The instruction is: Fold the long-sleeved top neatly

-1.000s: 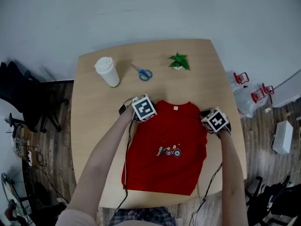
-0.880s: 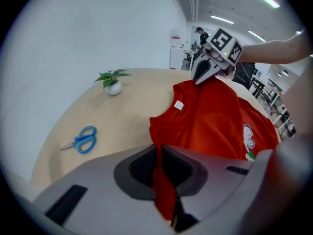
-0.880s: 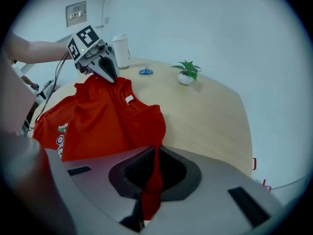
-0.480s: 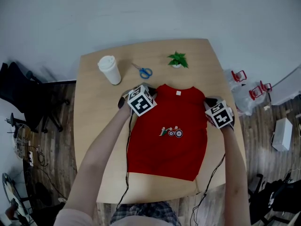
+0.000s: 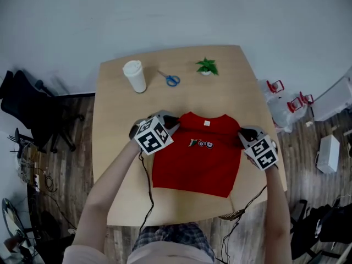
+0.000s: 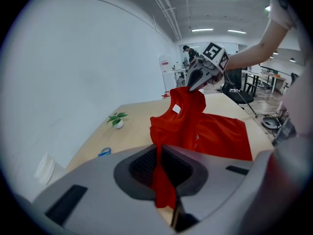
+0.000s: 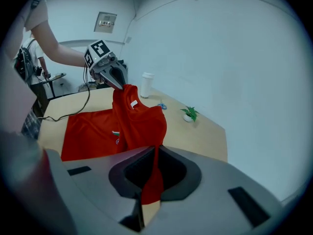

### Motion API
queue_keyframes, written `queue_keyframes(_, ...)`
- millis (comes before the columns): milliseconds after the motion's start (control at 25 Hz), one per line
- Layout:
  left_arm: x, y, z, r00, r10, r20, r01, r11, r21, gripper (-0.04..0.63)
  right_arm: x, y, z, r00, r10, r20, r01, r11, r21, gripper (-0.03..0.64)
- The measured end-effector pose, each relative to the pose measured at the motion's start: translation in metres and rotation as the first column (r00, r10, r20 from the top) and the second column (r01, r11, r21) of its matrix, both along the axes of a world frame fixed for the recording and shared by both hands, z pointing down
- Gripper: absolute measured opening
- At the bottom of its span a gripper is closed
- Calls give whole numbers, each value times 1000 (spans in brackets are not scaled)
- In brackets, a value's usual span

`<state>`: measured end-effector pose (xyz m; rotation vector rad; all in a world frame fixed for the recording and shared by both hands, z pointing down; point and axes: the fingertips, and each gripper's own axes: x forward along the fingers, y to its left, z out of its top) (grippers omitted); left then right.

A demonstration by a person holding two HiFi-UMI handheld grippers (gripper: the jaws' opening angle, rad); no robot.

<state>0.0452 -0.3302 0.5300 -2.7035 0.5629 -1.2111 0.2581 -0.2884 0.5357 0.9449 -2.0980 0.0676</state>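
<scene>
A black office chair (image 5: 34,108) is noted on the wood-plank floor at the far left. A light wooden table (image 5: 113,109) occupies the centre. On its far left part, a white lidded paper cup (image 5: 135,76) stands upright.

The left gripper (image 5: 174,120) is held over the table at the left shoulder of a red long-sleeved top with a small printed chest motif (image 5: 198,161). In the left gripper view its jaws are seen clamped together on a pinch of the red fabric, which runs up between the pads.

A pair of blue-handled scissors (image 5: 171,80) lies flat behind the garment, well apart from it and between the cup and the plant. The top is located at the middle of the table, collar towards the far edge; its shoulder line is held up off the surface between the two grippers, while its lower part lies on the wood near the front edge.

A small green potted plant (image 5: 207,66) stands near the far edge. The right gripper (image 5: 242,132) is held at the right shoulder of the top; in its own view the jaws are closed tight on red cloth.
</scene>
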Motion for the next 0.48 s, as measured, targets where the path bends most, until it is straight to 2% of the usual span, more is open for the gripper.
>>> queue_keyframes(280,-20,91,15,998,60,-12,-61,994,-92,35,-24,86,10,995,-103,-5,102,993,-57,31)
queue_keyframes(480,-33,143,36,995,96,11,-93,985,-149,35,-35,139,35,988,-154,-23,150,981,-121,32)
